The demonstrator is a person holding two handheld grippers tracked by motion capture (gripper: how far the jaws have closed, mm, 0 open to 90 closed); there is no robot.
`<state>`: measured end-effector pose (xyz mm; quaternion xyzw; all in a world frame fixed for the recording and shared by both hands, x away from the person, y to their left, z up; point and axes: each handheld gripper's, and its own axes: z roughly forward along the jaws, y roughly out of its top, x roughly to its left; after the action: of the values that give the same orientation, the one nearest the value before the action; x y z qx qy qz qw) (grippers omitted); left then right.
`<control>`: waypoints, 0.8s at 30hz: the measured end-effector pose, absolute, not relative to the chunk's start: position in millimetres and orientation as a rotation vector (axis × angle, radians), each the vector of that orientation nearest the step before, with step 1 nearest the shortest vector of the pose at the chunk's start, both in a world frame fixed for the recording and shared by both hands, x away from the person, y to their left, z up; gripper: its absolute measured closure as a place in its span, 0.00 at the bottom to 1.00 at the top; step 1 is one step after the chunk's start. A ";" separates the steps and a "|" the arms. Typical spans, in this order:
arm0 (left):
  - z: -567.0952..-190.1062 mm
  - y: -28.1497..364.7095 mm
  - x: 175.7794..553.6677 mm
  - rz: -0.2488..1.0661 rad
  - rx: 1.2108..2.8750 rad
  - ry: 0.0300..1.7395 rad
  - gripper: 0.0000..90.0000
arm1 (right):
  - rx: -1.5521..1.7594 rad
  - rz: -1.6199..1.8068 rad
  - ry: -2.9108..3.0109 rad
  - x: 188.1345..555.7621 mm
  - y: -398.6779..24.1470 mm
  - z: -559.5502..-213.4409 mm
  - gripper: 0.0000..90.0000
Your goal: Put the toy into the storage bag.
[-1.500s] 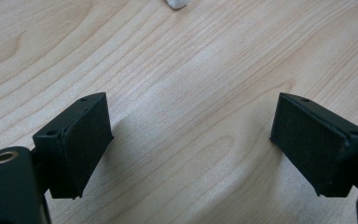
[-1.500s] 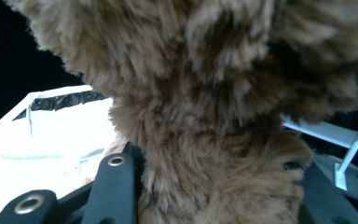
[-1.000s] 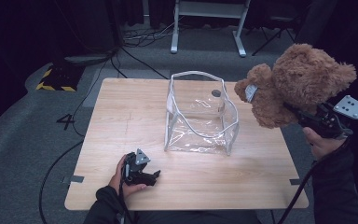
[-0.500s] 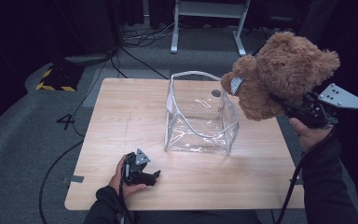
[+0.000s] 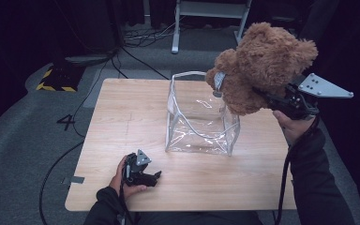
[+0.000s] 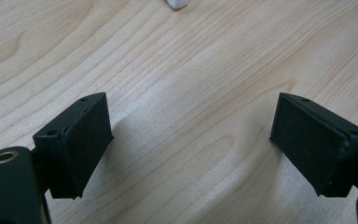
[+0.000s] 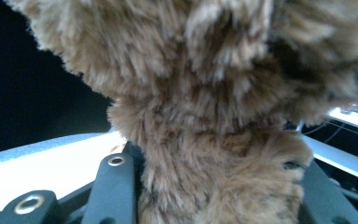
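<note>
A brown teddy bear (image 5: pixel 262 65) hangs in the air over the right rim of a clear plastic bag (image 5: pixel 199 117) that stands open-topped on the wooden table (image 5: pixel 122 122). My right gripper (image 5: pixel 274 99) is shut on the bear from the right; brown fur (image 7: pixel 214 177) fills the space between its black jaws. My left gripper (image 5: pixel 155 176) rests on the table near the front edge, left of the bag. Its pads (image 6: pixel 88 135) stand apart with only bare wood between them.
The bag has a grey-white trimmed rim and stands at the table's middle. Cables and a white metal stand (image 5: pixel 206 14) lie on the grey floor behind the table. A yellow-black striped block (image 5: pixel 56 77) sits on the floor at far left.
My right hand has carried the teddy bear leftward and a little up, from beside the table's right edge to over the bag's right rim. The left gripper has stayed put.
</note>
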<state>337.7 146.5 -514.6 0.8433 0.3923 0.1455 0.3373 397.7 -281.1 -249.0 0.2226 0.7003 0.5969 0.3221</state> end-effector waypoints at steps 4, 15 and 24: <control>-514.6 146.3 337.6 0.380 2.197 1.026 0.14 | 0.580 1.598 1.856 403.2 -269.3 -248.6 0.64; -514.6 146.3 337.6 0.381 2.197 1.025 0.14 | 0.528 1.592 1.895 410.9 -235.4 -241.8 0.64; -514.6 146.4 337.6 0.379 2.196 1.025 0.14 | 0.498 1.583 1.934 414.3 -210.8 -242.0 0.64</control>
<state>337.6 146.4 -514.6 0.8428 0.3932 0.1456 0.3375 414.3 -210.8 -242.0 0.1870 0.7259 0.5939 0.2922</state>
